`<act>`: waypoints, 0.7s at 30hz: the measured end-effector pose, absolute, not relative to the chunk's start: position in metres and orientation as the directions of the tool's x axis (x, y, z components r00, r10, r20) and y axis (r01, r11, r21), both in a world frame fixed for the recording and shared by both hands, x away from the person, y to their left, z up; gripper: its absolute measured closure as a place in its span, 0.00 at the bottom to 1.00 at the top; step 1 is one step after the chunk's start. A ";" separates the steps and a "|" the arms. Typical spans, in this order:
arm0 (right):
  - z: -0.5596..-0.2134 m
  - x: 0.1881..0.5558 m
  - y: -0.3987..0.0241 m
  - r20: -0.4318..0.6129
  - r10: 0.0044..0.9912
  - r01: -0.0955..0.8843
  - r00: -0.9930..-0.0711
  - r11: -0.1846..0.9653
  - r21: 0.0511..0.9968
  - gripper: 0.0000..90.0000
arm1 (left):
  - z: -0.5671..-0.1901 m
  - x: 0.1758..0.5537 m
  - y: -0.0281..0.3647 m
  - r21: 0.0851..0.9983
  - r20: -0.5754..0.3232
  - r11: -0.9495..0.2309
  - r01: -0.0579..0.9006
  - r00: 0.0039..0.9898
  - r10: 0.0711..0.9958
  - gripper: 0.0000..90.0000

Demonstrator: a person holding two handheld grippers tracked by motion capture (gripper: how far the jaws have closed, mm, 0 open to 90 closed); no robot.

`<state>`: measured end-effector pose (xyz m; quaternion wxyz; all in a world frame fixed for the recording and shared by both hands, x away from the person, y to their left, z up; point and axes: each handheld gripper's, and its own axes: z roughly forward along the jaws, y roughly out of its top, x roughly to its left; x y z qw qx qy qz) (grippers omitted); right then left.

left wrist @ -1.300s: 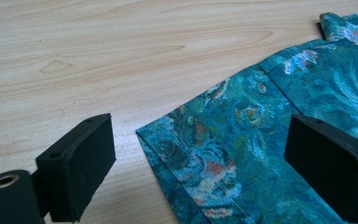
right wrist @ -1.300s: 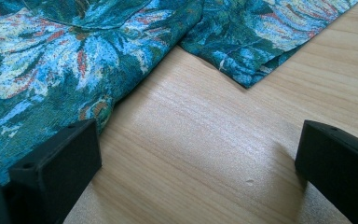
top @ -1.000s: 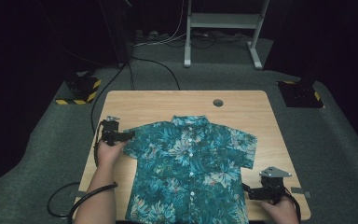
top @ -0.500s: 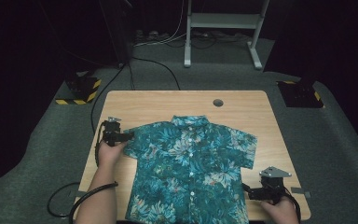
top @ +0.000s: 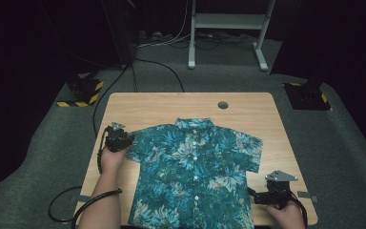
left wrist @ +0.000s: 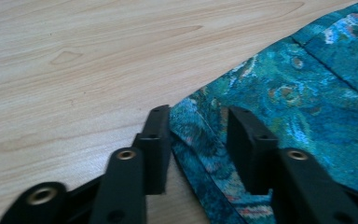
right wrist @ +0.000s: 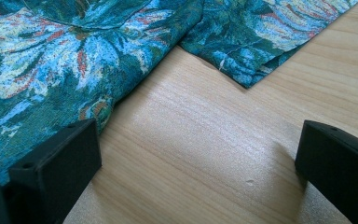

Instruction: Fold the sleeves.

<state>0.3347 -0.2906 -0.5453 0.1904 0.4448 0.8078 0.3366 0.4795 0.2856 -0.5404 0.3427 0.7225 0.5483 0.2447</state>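
- A teal flowered shirt (top: 195, 176) lies flat and buttoned, collar away from the person, in the middle of the wooden table (top: 171, 102).
- The left gripper (top: 124, 141) sits at the tip of the shirt's left sleeve (left wrist: 205, 130). Its jaws have just been closing, and the sleeve's hemmed edge stands up between them.
- In the left gripper view a gap shows beside each jaw, so the cloth is bracketed but not yet pinched.
- The right gripper (top: 255, 196) rests low on the table just beside the shirt's right side seam, below the right sleeve (right wrist: 261, 51). Its jaws are spread wide with bare wood between them, one jaw lying at the cloth's edge.
- The step in hand looks like taking hold of the left sleeve, likely to start folding the shirt.
- The next move calls for the left jaws to close fully on the sleeve hem, catching both layers, before any lift.
- Then the sleeve can go inward over the shirt's front, with care not to drag the body askew.
- The right gripper would need to slide toward the cloth to grip or steady it.
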 end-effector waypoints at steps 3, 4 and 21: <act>-0.545 0.335 -0.291 -0.008 0.847 0.590 -0.532 0.378 0.713 0.00 | -0.541 0.477 0.282 0.767 -0.030 -0.159 0.622 0.282 0.959 0.83; -0.545 0.335 -0.291 -0.008 0.847 0.591 -0.532 0.378 0.713 0.00 | -0.540 0.477 0.281 0.764 -0.034 -0.155 0.626 0.280 0.959 0.85; -0.545 0.335 -0.291 -0.008 0.846 0.590 -0.534 0.379 0.713 0.00 | -0.515 0.472 0.272 0.782 -0.103 -0.090 0.617 0.270 0.957 0.97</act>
